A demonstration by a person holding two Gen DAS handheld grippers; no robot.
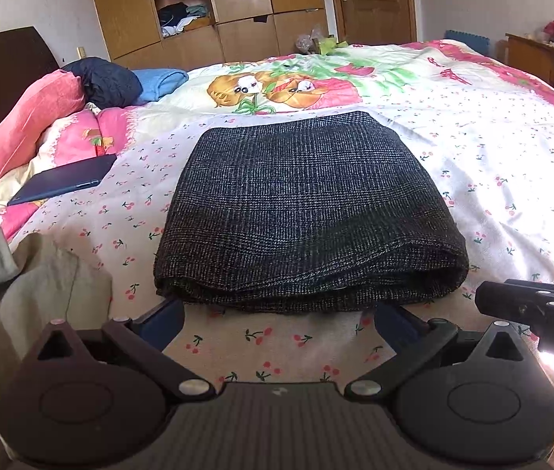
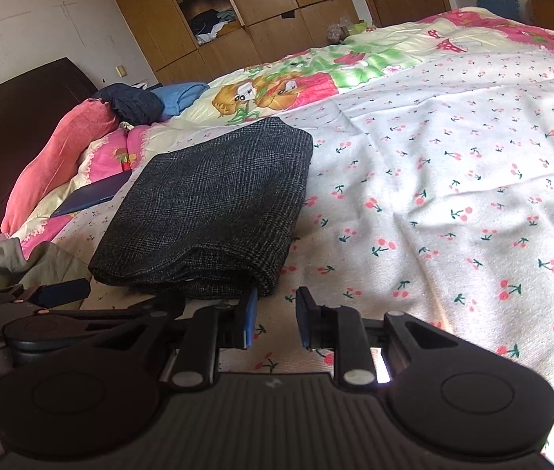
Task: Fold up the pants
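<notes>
Dark plaid pants (image 1: 308, 211) lie folded into a thick rectangle on the cherry-print bedsheet (image 1: 492, 164). My left gripper (image 1: 280, 323) is open wide, its blue-padded fingers (image 1: 165, 319) spread to either side of the near folded edge, with only sheet between them. In the right wrist view the pants (image 2: 214, 203) sit left of centre. My right gripper (image 2: 277, 323) stands at their near right corner with a narrow gap and nothing in it; its left fingertip (image 2: 249, 313) is right against the cloth. The right gripper's body (image 1: 531, 309) shows at the left view's right edge.
A crumpled olive-grey garment (image 1: 30, 286) lies at the near left of the bed. A dark blue flat device (image 1: 65, 180) rests by the pink pillow (image 1: 22, 133). Dark and blue clothes (image 1: 112, 82) pile near the headboard. A wooden wardrobe (image 1: 214, 8) stands behind.
</notes>
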